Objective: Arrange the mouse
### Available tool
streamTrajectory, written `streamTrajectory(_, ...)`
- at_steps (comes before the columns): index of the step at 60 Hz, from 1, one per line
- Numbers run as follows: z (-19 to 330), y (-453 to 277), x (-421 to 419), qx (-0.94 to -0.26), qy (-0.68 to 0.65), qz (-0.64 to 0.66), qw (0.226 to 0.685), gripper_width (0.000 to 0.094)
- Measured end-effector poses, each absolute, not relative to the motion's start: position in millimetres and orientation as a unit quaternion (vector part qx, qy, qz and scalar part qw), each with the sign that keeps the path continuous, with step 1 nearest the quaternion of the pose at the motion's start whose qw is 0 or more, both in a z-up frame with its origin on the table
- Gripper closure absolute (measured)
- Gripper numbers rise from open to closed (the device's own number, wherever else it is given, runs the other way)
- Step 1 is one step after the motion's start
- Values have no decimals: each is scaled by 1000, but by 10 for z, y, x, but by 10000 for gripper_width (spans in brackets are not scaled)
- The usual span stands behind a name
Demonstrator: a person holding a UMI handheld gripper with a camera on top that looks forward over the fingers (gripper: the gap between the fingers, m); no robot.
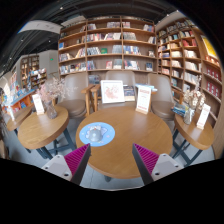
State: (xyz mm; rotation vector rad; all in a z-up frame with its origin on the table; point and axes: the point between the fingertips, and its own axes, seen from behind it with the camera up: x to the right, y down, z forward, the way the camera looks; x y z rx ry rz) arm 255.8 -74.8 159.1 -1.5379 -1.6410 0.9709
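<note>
A pale grey mouse [96, 130] rests on a round blue mouse mat [84, 139], left of the middle of a round wooden table [130, 145]. My gripper [111, 163] is held back from the table's near edge, well short of the mouse. It is open, with the two pink-padded fingers [76, 159] set wide apart and nothing between them. The mouse lies beyond the fingers, slightly towards the left one.
Upright display boards [113, 92] and a white sign [143, 97] stand at the table's far side. Smaller wooden tables sit to the left [38, 130] and right [196, 135]. Tall bookshelves [110, 45] line the back and right walls. Grey floor [112, 178] shows below the table edge.
</note>
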Motion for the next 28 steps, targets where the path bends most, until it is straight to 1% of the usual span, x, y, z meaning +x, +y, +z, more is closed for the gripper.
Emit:
streamTrajectory(6, 1539, -555, 2817, -593, -627, 360, 353, 80)
streamTrajectory(15, 1419, -458, 3063, -590, -635, 352, 353, 87)
streamTrajectory(22, 1365, -396, 3128, -589, -637, 349, 355, 86)
streamTrajectory(28, 1394, -381, 3093, -583, -636, 354, 361, 84)
